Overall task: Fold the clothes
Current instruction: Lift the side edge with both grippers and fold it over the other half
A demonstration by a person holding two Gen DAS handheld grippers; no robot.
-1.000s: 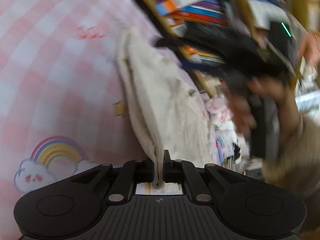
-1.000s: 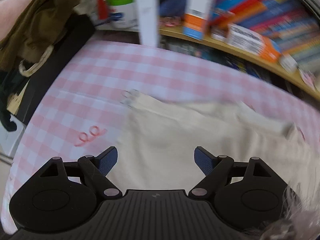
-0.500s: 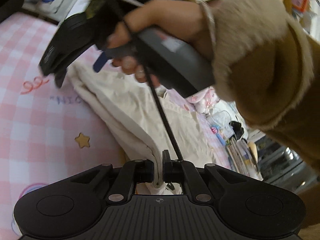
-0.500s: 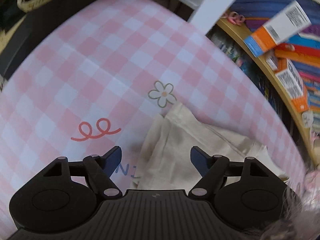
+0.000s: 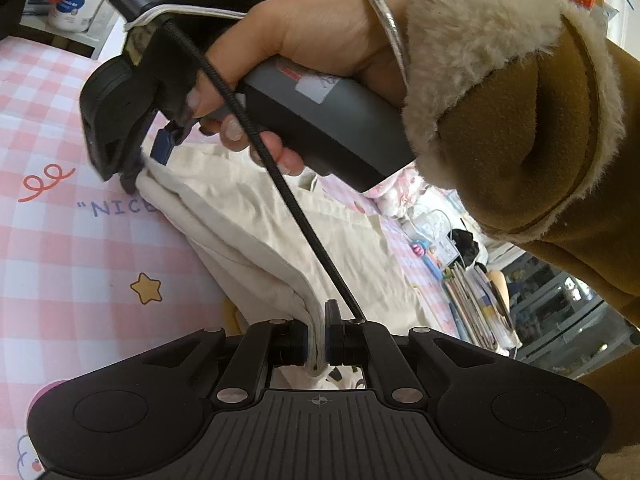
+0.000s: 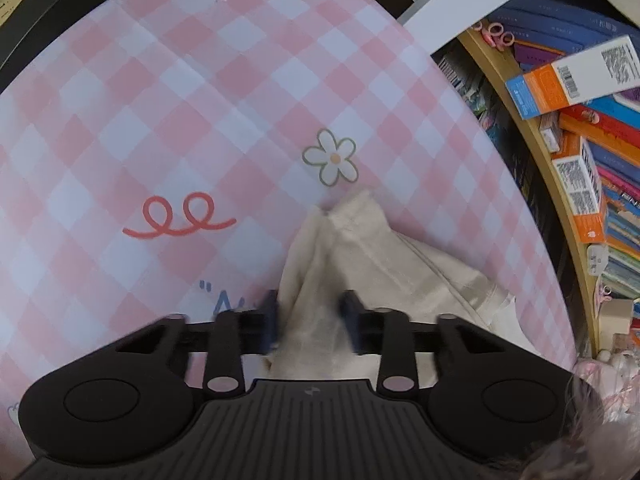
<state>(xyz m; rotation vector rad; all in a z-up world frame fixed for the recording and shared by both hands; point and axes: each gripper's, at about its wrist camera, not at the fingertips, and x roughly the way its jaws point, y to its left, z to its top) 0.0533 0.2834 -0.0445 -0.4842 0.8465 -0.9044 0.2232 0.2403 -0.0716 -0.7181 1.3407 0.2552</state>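
A cream garment [image 5: 256, 216] lies on a pink checked tablecloth [image 5: 80, 260]. My left gripper [image 5: 318, 336] is shut on a folded edge of it, and the cloth hangs down between the pads. My right gripper [image 6: 310, 320] points steeply down over the garment's far corner [image 6: 360, 256]. Its jaws are closing, with a bunched ridge of cloth filling the gap between the blue pads. In the left wrist view the right gripper [image 5: 144, 160] sits on that same corner, held by a person's hand [image 5: 312, 36] in a brown fleece-cuffed sleeve [image 5: 520, 100].
The tablecloth [image 6: 180, 100] carries a flower, a red squiggle and blue lettering near the corner. A wooden bookshelf [image 6: 580, 140] packed with books and boxes runs along the table's right side. A white bottle [image 5: 76, 4] stands beyond the far edge. A black cable crosses the garment.
The right gripper came down onto the garment's corner and its wide jaws drew in around the cloth. The left gripper rolled and rose a little, keeping its hold on the edge.
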